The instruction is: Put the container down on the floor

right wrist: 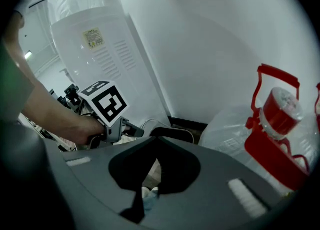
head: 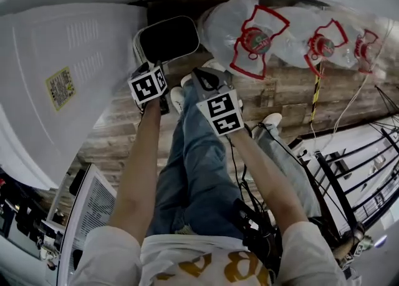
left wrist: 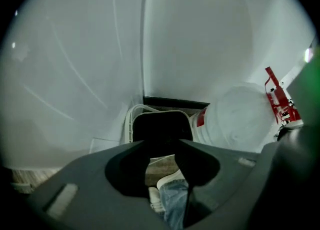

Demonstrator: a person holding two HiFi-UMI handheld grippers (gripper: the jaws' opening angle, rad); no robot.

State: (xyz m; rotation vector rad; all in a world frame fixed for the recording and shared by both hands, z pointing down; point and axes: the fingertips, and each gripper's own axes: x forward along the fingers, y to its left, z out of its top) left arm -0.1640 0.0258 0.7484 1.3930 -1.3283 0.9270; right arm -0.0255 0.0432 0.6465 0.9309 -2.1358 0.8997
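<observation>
White, black-lined container on floor at wall, between water dispenser and water jug; left gripper open, right gripper closed, both empty.

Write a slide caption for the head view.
Left gripper and right gripper near the black container on the wooden floor.

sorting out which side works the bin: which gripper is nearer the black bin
Left. The left gripper is just short of the bin's near edge, jaws apart and aimed at it. The right gripper is farther back and off to the bin's right, over the person's legs.
</observation>
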